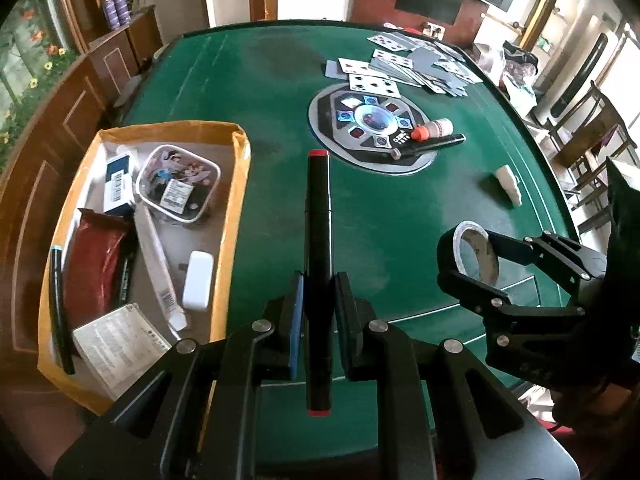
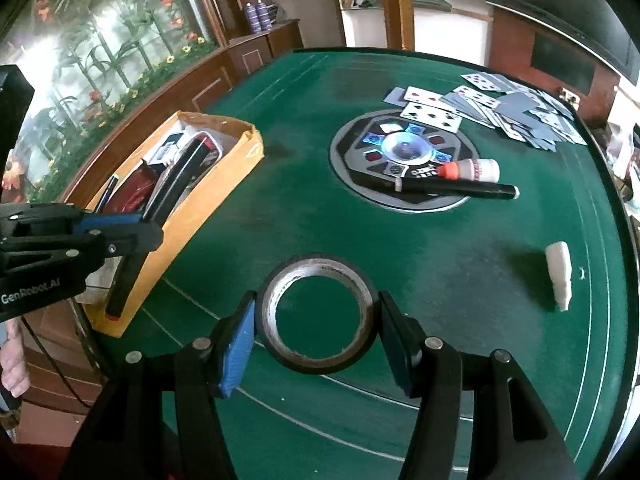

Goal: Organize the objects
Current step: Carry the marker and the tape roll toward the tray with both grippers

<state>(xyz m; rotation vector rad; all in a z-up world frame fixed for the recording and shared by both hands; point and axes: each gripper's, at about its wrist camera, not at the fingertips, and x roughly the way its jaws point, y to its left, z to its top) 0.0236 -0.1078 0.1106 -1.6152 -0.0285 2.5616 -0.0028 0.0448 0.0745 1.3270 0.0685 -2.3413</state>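
gripping a black marker (image 1: 318, 280) (red caps at both ends), the left gripper (image 1: 318, 304) has its jaws nearly shut on the barrel, above the green table (image 1: 260, 80) just right of the box (image 1: 236, 216). the right gripper (image 2: 316, 334) holds a tape roll (image 2: 316, 314), jaws about half open, pads pressing its rim. cards (image 1: 404, 66) lie far off.
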